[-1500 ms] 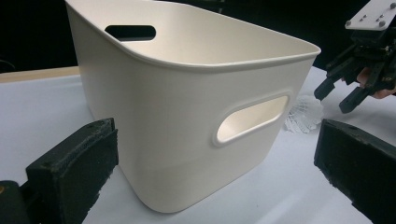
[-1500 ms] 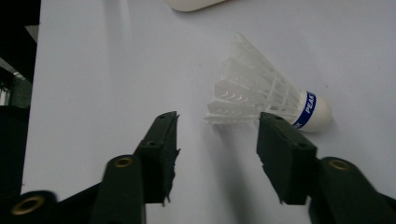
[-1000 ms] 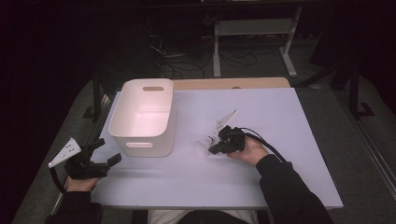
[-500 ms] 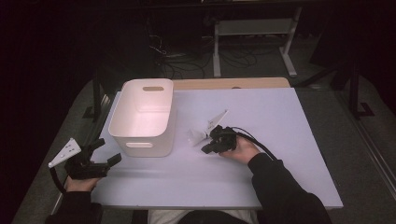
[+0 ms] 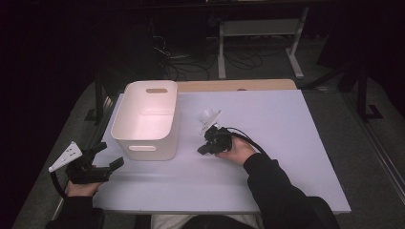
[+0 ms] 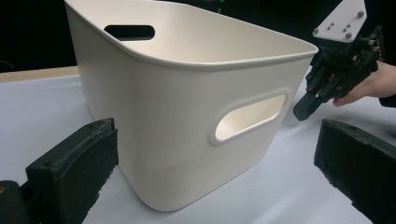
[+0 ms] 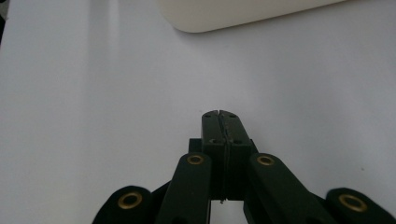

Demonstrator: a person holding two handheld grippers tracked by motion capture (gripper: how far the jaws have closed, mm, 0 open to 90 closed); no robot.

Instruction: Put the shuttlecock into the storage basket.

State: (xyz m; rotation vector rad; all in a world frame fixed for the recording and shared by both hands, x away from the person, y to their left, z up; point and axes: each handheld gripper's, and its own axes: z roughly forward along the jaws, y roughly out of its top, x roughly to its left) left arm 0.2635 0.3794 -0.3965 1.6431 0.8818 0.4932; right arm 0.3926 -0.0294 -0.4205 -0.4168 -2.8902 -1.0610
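White bin (image 5: 148, 119) centre-left on bench (image 5: 286, 143). Right gripper (image 5: 203, 149) mid-frame, fingers pressed together, empty. Left gripper (image 5: 109, 156) lower left, fingers wide, empty, facing bin.

A lab or workshop, dimly lit. Behind the white counter (image 5: 286, 143) loose cables (image 5: 191, 67) sprawl on the dark floor (image 5: 372, 152), beside a metal stand's legs (image 5: 260, 33).
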